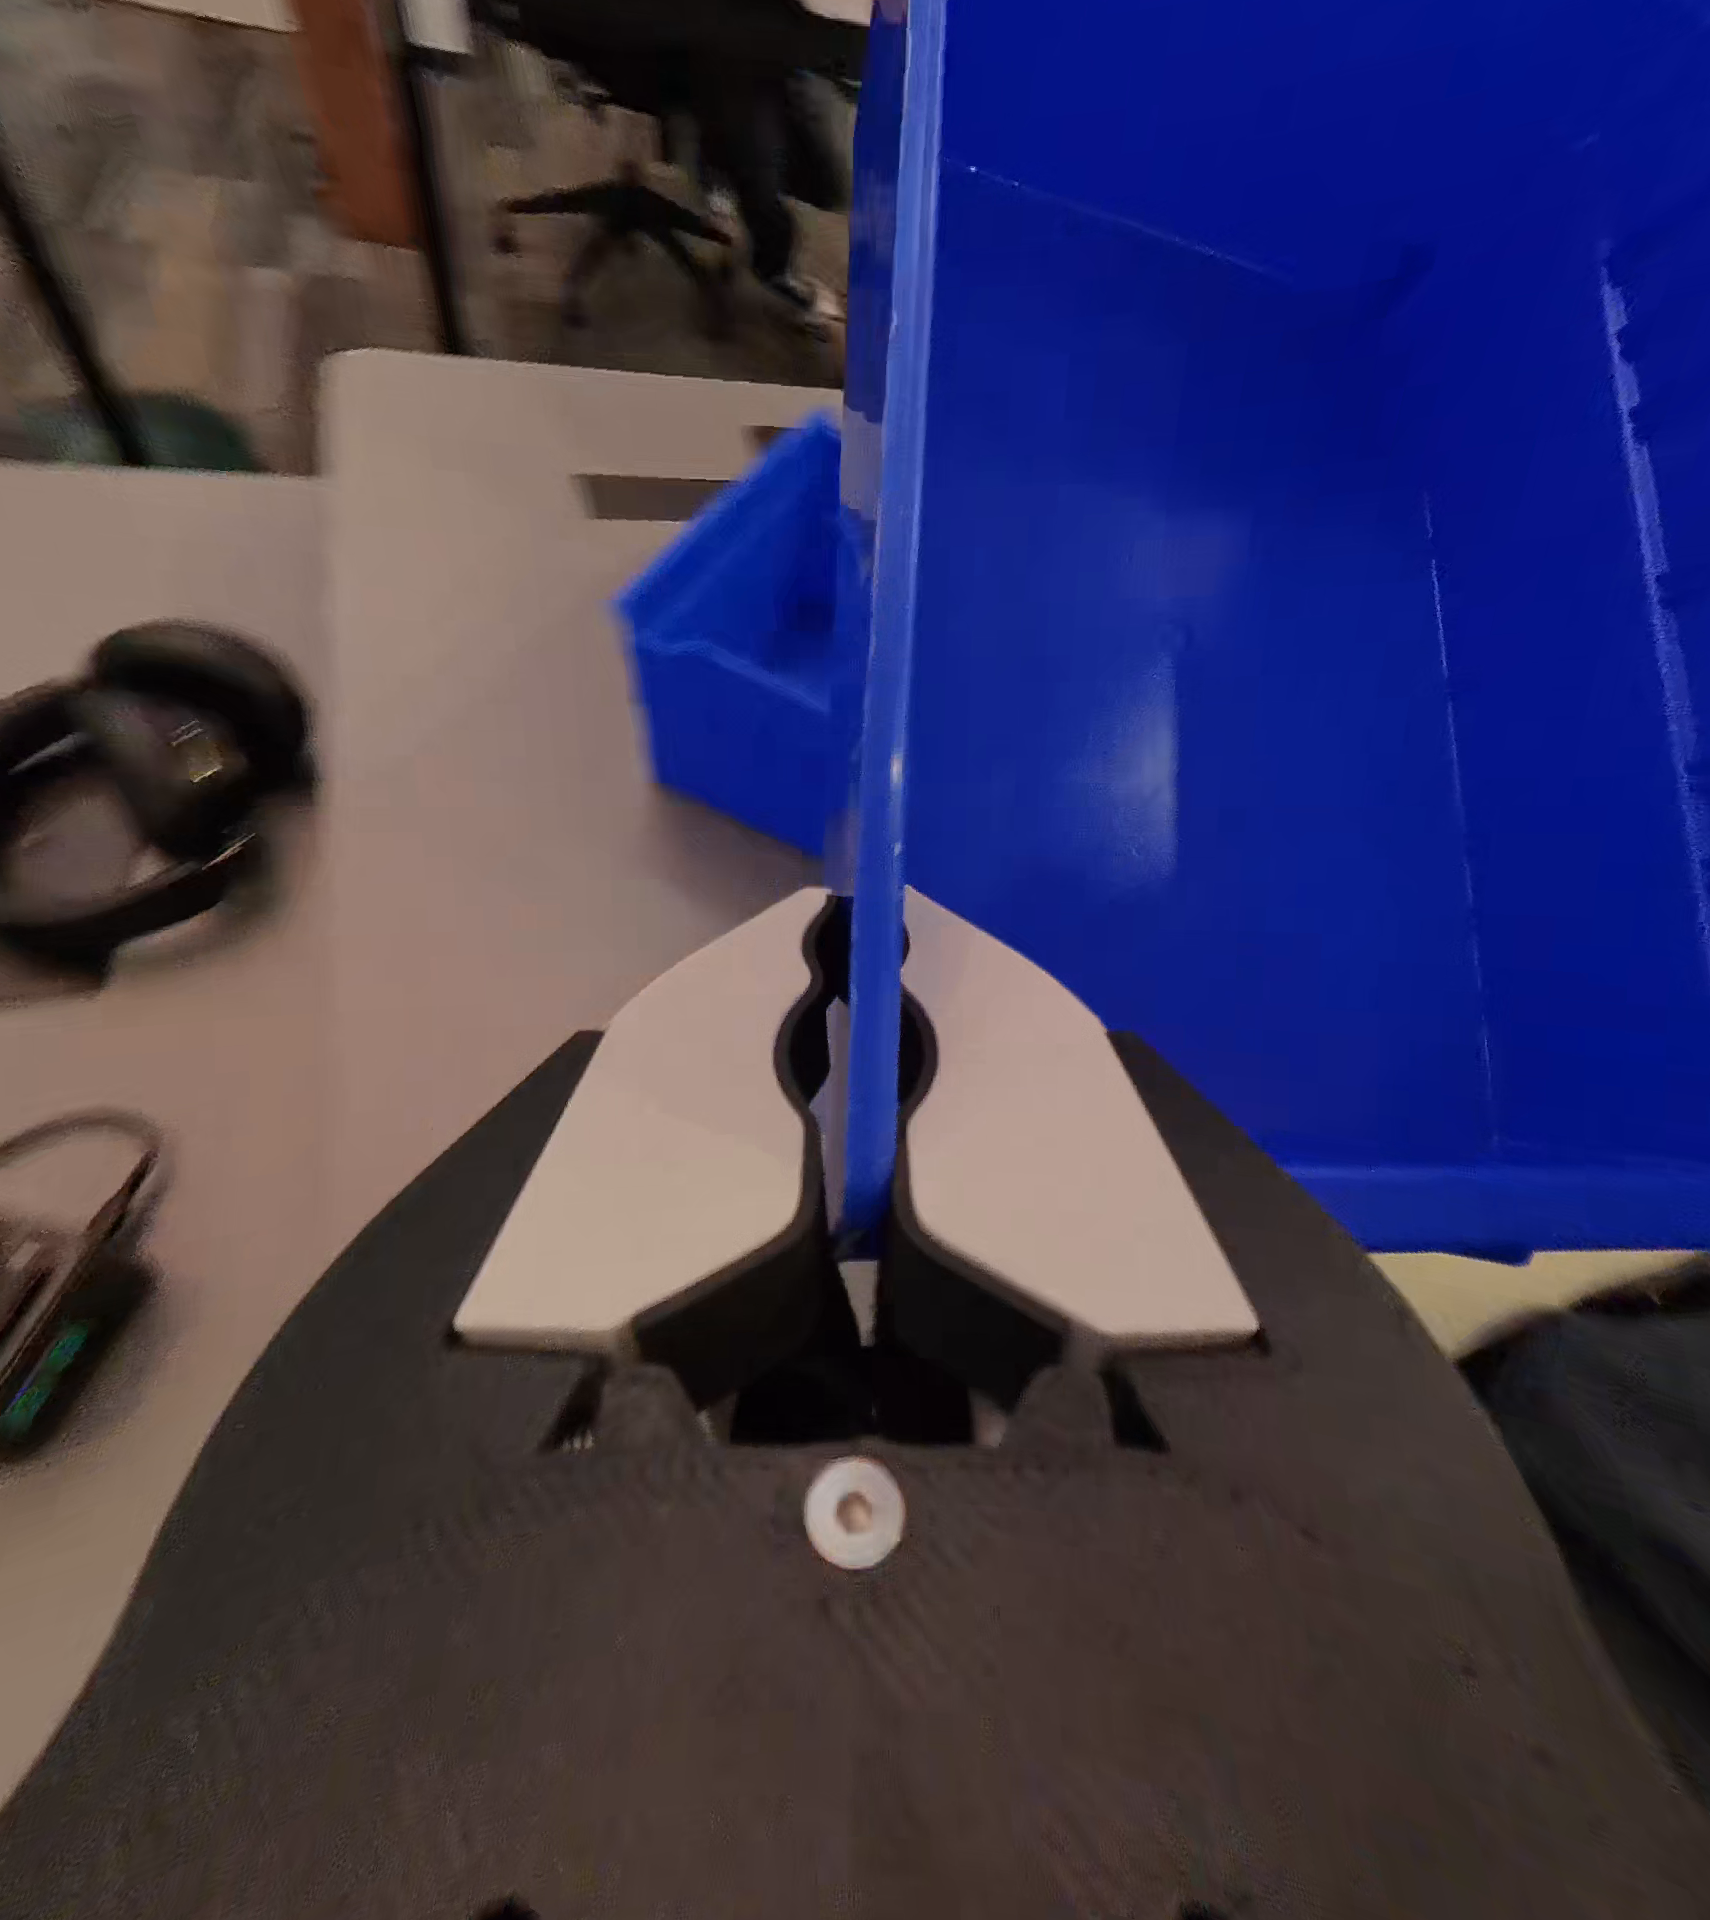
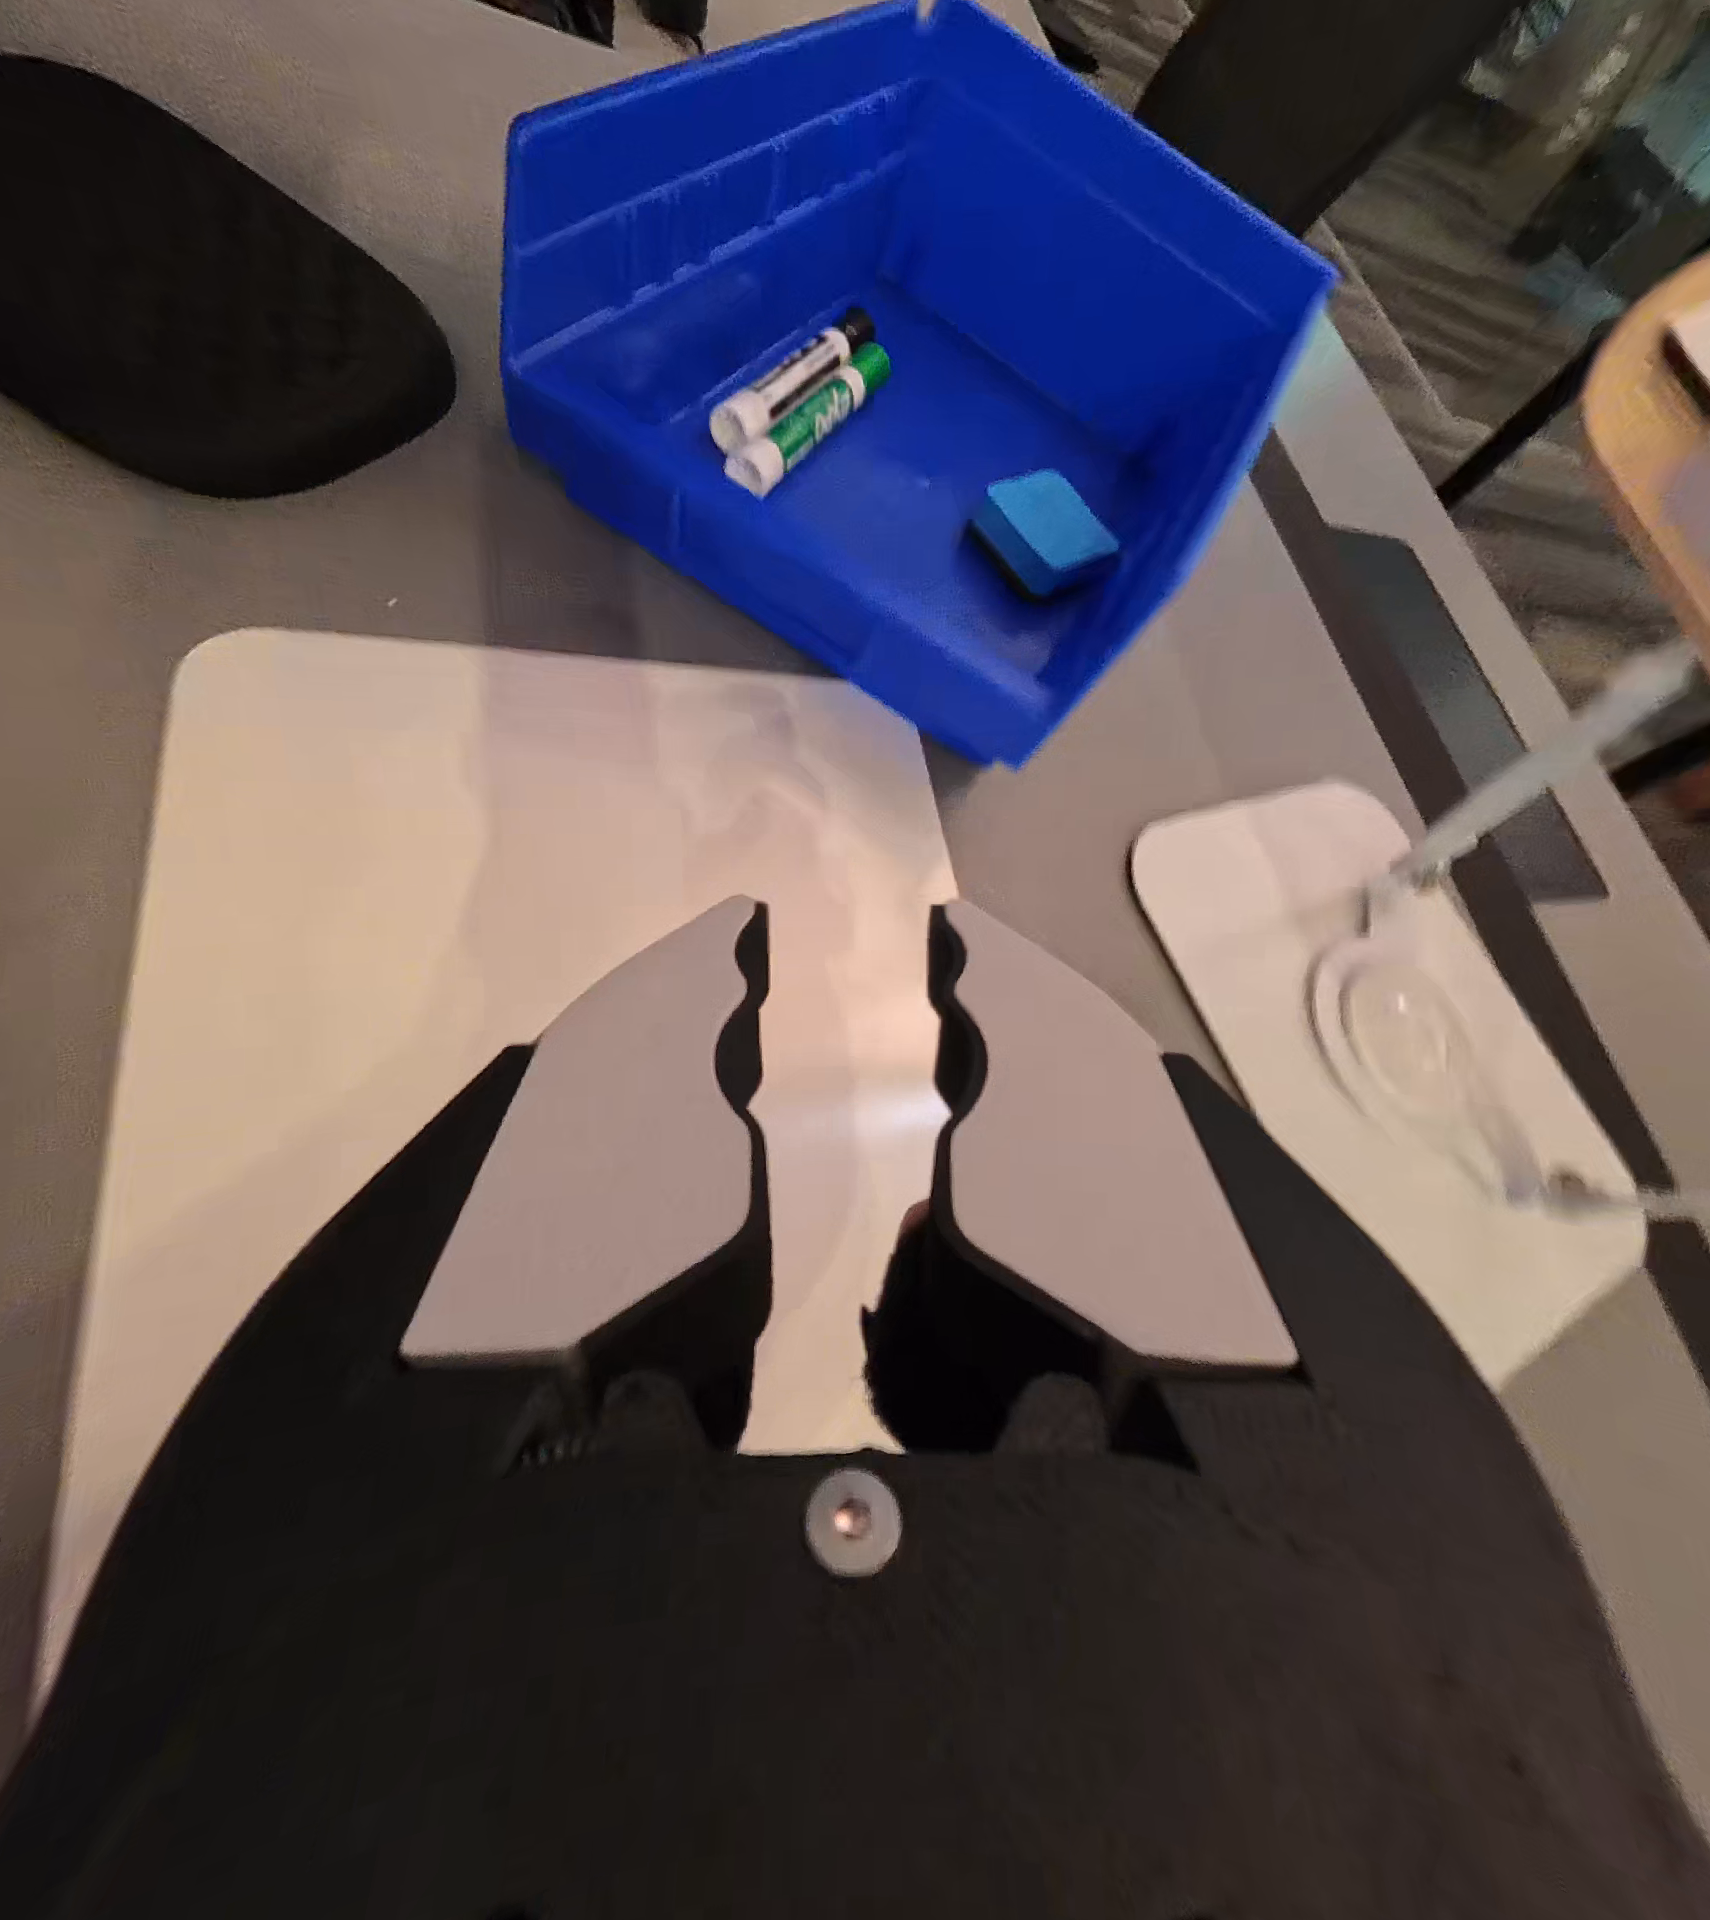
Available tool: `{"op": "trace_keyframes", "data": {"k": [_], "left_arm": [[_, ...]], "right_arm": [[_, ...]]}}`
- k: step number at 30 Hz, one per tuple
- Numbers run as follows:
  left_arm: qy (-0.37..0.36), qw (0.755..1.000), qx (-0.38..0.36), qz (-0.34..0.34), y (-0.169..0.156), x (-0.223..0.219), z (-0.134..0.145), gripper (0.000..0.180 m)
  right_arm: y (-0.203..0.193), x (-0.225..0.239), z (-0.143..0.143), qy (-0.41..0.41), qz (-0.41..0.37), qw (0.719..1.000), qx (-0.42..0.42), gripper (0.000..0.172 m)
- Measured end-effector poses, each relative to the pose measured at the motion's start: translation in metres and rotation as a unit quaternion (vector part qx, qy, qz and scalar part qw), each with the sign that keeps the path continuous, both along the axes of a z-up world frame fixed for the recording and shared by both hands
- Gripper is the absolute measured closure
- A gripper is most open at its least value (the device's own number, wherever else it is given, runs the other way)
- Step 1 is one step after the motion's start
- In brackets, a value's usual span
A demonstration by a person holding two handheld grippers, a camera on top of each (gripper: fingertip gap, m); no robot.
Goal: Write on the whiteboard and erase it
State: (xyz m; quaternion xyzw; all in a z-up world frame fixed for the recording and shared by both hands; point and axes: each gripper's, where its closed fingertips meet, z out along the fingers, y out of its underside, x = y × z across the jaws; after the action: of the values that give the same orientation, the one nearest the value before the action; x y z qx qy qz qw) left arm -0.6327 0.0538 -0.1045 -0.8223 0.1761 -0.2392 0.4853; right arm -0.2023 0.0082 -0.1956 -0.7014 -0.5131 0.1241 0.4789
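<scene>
The left gripper (image 1: 866, 935) clamped the wall of a blue bin (image 1: 1298, 727), which blocked its right-hand view; the right gripper (image 2: 849, 935) hung open and bare over the whiteboard (image 2: 415, 883); beyond, another blue bin (image 2: 1235, 343) held two markers (image 2: 799, 400) and an eraser (image 2: 1043, 530).

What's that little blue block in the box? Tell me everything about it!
It's the eraser, a small block with rounded corners. Its top looks like soft blue foam and a dark layer runs underneath. It lies flat, blue side up, on the floor of the blue bin, near the bin's low front edge. The two markers lie apart from it, deeper in the bin. No gripper touches it.
</scene>
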Motion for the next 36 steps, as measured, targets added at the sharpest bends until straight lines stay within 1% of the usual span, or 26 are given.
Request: {"op": "trace_keyframes", "data": {"k": [2, 4, 6, 9, 10, 12, 14, 16, 17, 19, 21, 23, 26, 28, 30, 31, 32, 33, 36], "left_arm": [[0.02, 0.997, 0.001, -0.078, -0.011, 0.059, 0.01, 0.176], [0.027, 0.987, -0.015, -0.158, -0.023, 0.127, 0.008, 0.176], [0.021, 0.971, -0.039, -0.235, -0.033, 0.2, -0.004, 0.176], [0.012, 0.943, -0.086, -0.322, -0.045, 0.301, -0.032, 0.175], [0.012, 0.936, -0.095, -0.34, -0.046, 0.333, -0.042, 0.175], [0.007, 0.925, -0.11, -0.364, -0.045, 0.391, -0.06, 0.176], [0.005, 0.922, -0.113, -0.371, -0.037, 0.442, -0.076, 0.176], [0.002, 0.924, -0.101, -0.369, -0.025, 0.484, -0.087, 0.175], [0.0, 0.925, -0.094, -0.367, -0.02, 0.502, -0.091, 0.175], [0.005, 0.927, -0.081, -0.366, -0.013, 0.532, -0.097, 0.175], [0.007, 0.926, -0.086, -0.369, -0.006, 0.557, -0.105, 0.176], [0.019, 0.928, -0.084, -0.363, 0.001, 0.577, -0.114, 0.175], [0.03, 0.931, -0.094, -0.351, 0.012, 0.602, -0.126, 0.175], [0.03, 0.934, -0.098, -0.341, 0.019, 0.615, -0.133, 0.175], [0.021, 0.935, -0.118, -0.333, 0.021, 0.626, -0.14, 0.173], [0.019, 0.935, -0.123, -0.331, 0.022, 0.631, -0.142, 0.172], [0.023, 0.936, -0.122, -0.329, 0.023, 0.635, -0.145, 0.173], [0.023, 0.937, -0.122, -0.327, 0.024, 0.639, -0.147, 0.172], [0.005, 0.935, -0.139, -0.325, 0.023, 0.65, -0.148, 0.162]], "right_arm": [[-0.019, 0.038, 0.007, 0.011, -0.012, 1.0, -0.02, 0.144], [-0.033, 0.081, 0.016, 0.031, -0.053, 0.998, -0.03, 0.144], [-0.049, 0.123, 0.026, 0.052, -0.09, 0.994, -0.026, 0.145], [-0.064, 0.192, 0.042, 0.073, -0.193, 0.978, 0.009, 0.145], [-0.07, 0.216, 0.046, 0.077, -0.234, 0.969, 0.017, 0.145], [-0.087, 0.252, 0.05, 0.086, -0.287, 0.954, 0.019, 0.144], [-0.099, 0.295, 0.054, 0.097, -0.37, 0.924, 0.024, 0.144], [-0.111, 0.322, 0.056, 0.123, -0.42, 0.899, 0.023, 0.136], [-0.116, 0.33, 0.054, 0.13, -0.436, 0.89, 0.016, 0.132], [-0.124, 0.34, 0.048, 0.116, -0.461, 0.88, 0.002, 0.127], [-0.129, 0.342, 0.054, 0.137, -0.473, 0.87, -0.001, 0.122], [-0.132, 0.34, 0.061, 0.162, -0.479, 0.863, 0.0, 0.11], [-0.135, 0.331, 0.062, 0.18, -0.49, 0.853, -0.007, 0.092], [-0.13, 0.317, 0.052, 0.182, -0.496, 0.849, -0.022, 0.089], [-0.119, 0.294, 0.037, 0.196, -0.49, 0.848, -0.045, 0.083], [-0.114, 0.288, 0.025, 0.186, -0.499, 0.844, -0.057, 0.079], [-0.108, 0.289, 0.015, 0.174, -0.519, 0.835, -0.057, 0.075], [-0.103, 0.286, 0.006, 0.173, -0.527, 0.829, -0.065, 0.08], [-0.091, 0.284, -0.014, 0.169, -0.544, 0.818, -0.077, 0.088]]}}
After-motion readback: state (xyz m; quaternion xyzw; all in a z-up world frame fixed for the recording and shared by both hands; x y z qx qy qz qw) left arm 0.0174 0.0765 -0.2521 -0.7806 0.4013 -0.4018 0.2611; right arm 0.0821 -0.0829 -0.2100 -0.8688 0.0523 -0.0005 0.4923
